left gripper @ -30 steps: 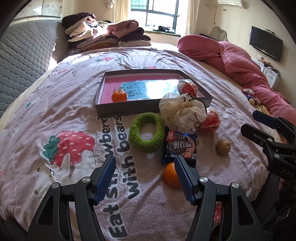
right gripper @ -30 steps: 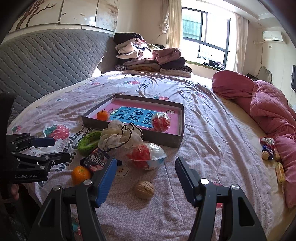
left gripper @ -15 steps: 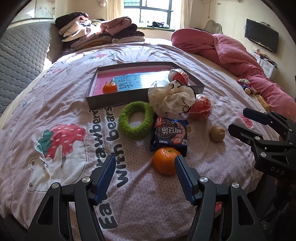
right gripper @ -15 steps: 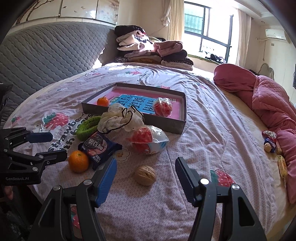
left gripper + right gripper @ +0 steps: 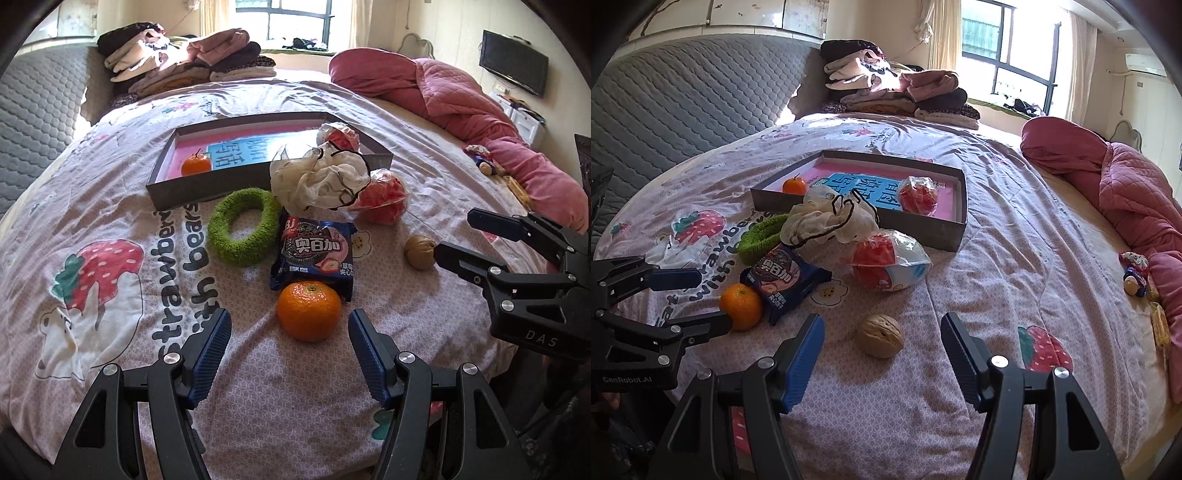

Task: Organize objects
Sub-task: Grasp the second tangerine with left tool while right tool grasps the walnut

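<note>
Both grippers had closed in on the bed: left gripper (image 5: 290,347) framed the orange (image 5: 308,311), right gripper (image 5: 882,349) the walnut (image 5: 880,335) (fingers wide, nothing gripped); pickup looked imminent.

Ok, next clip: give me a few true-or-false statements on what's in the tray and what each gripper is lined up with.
1. A small orange lies inside the tray. True.
2. The left gripper is shut on the big orange. False: its jaws are open, the orange ahead of them.
3. The walnut lies ahead of the open right gripper. True.
4. The green ring is in the tray. False: it lies on the bedspread outside.
</note>
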Demonstrator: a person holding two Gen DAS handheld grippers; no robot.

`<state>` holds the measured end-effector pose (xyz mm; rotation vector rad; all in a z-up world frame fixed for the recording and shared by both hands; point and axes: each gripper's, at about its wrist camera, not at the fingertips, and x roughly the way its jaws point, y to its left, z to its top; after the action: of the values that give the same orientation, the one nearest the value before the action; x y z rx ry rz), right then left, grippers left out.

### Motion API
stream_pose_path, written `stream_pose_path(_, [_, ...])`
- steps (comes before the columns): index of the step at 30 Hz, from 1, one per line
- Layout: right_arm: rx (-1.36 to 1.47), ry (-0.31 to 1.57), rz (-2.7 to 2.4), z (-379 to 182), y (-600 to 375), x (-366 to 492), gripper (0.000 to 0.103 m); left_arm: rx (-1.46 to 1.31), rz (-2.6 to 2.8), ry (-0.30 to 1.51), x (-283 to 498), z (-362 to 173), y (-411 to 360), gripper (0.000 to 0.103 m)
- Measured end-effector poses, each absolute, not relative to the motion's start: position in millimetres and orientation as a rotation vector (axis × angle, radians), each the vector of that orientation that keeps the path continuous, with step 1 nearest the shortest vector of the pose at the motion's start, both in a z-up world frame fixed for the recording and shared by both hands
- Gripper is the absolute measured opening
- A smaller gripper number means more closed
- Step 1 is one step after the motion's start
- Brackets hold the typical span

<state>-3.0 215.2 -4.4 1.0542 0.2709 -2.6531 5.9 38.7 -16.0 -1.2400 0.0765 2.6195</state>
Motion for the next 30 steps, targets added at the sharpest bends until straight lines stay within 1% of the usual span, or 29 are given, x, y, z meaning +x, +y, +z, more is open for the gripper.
stream_pose_path(8, [1.094, 0.260, -2.638, -17, 219, -11, 0.065, -1.255, 2.602, 0.092, 0, -25, 46, 0.067])
stream_pose_path(20, [1.125, 0.246, -2.621, -34, 219, -21, 0.065, -1.278, 2.591, 0.056, -14, -38, 48, 0.067])
stream_pose_path(24, [1.131, 0.239, -2.616, -36, 219, -24, 0.063, -1.294, 2.576, 0.050, -18, -42, 49, 0.067])
stream_pose_path(30, [1.143, 0.238, -2.612, -40, 218, -26, 0.056, -1.287, 2.581, 0.031, -21, -44, 49, 0.066])
